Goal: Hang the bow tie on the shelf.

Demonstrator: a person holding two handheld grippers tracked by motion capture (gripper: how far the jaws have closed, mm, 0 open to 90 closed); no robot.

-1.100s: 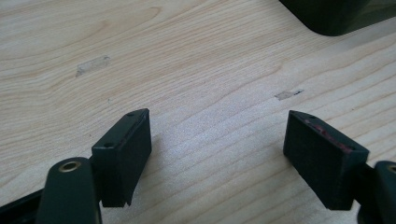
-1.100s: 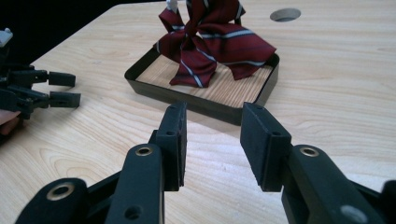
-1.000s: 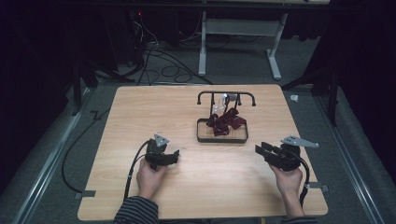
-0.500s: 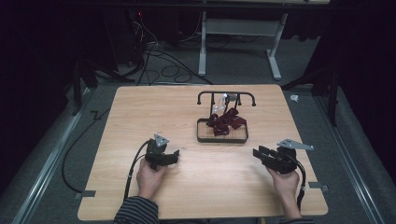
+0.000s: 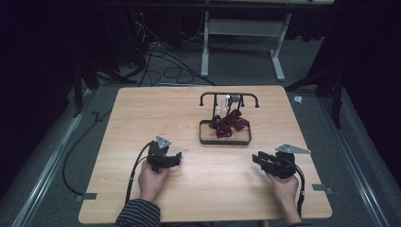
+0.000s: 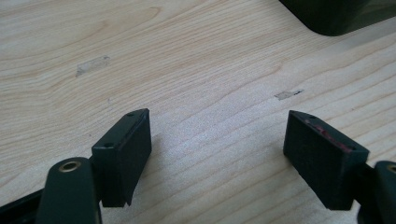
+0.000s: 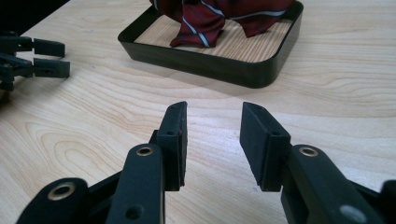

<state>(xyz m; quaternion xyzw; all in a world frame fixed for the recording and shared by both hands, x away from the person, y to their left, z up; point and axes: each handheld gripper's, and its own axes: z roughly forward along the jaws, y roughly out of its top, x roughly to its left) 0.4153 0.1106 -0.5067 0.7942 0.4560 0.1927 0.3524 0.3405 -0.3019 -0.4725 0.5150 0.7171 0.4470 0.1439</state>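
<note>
No brand, label or writing can be read anywhere. The dark red striped cloth [image 5: 229, 124] lies bunched in a shallow black tray [image 5: 225, 141] set past the middle of the wooden worktop [image 5: 142, 109], under a low black rack [image 5: 230, 97] that stands at the tray's far edge.

The left gripper [image 5: 176, 160] rests low on the worktop, nearer the person than the tray and to its left, with its fingers [image 6: 122, 154] spread wide over bare wood and holding nothing. The right gripper [image 5: 256, 159] sits just in front of the tray's near right corner, its fingers [image 7: 173, 140] about half open and empty.

In the right gripper view the tray and cloth [image 7: 219, 16] lie straight ahead with bare worktop between. Cables [image 5: 156, 56] trail on the floor beyond.
</note>
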